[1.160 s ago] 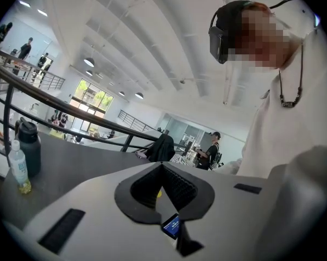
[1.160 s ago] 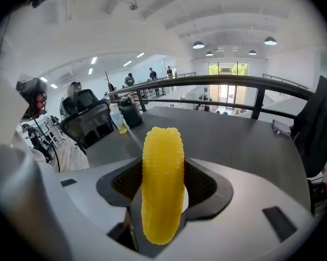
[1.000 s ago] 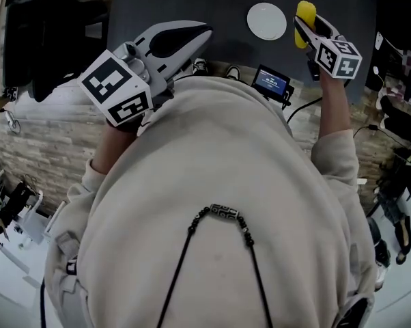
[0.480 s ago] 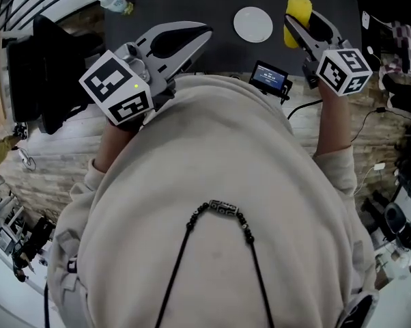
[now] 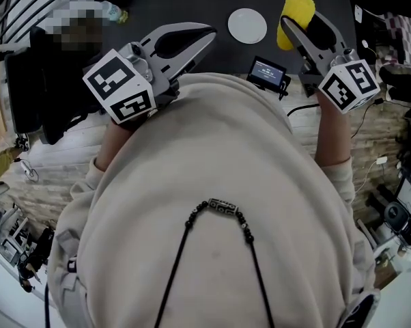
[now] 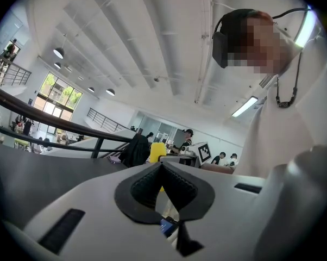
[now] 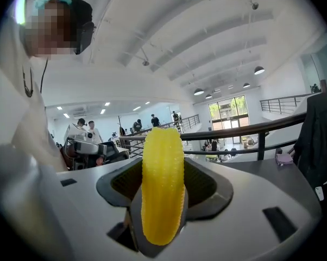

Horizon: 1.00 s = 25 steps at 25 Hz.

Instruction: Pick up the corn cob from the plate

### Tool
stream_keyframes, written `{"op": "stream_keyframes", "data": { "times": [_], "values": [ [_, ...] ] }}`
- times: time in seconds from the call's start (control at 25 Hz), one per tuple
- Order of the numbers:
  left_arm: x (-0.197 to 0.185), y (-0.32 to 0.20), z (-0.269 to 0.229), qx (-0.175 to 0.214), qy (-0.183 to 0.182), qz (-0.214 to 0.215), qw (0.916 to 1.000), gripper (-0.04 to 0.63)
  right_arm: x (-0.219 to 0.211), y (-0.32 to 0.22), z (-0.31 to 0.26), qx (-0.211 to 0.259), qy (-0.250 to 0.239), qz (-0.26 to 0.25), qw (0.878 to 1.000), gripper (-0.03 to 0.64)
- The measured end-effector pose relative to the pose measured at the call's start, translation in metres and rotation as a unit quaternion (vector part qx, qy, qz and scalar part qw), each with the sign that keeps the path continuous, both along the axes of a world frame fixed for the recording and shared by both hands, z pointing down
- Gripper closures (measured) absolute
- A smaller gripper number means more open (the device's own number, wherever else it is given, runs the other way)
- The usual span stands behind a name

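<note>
The yellow corn cob is clamped in my right gripper, lifted off the dark table to the right of the empty white plate. In the right gripper view the corn cob stands upright between the black pads, with my right gripper shut on it and tilted up toward the ceiling. My left gripper is held up at the left, close to my chest, jaws together and empty. In the left gripper view my left gripper shows its pads meeting.
A small black device with a lit blue screen sits at the table's near edge below the plate. A clear bottle lies at the table's far left. A black chair stands at the left; cables and gear crowd the floor at the right.
The view has shifted: plate and table slid left and up in the frame. My right gripper has come up and nearer with the corn cob. The left gripper barely moved.
</note>
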<state>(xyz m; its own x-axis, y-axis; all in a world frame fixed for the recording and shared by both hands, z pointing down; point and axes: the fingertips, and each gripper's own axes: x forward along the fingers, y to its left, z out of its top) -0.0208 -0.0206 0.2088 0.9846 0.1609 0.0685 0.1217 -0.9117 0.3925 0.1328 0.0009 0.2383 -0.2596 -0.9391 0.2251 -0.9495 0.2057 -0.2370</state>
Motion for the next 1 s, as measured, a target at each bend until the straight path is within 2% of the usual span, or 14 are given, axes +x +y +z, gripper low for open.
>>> {"op": "stream_keyframes", "data": {
  "times": [1.0],
  "values": [
    [0.002,0.001,0.005,-0.008,-0.002,-0.019,0.9998,0.592,-0.020,-0.013,-0.041,0.044,-0.011,-0.046,0.998,0.374]
  ]
}}
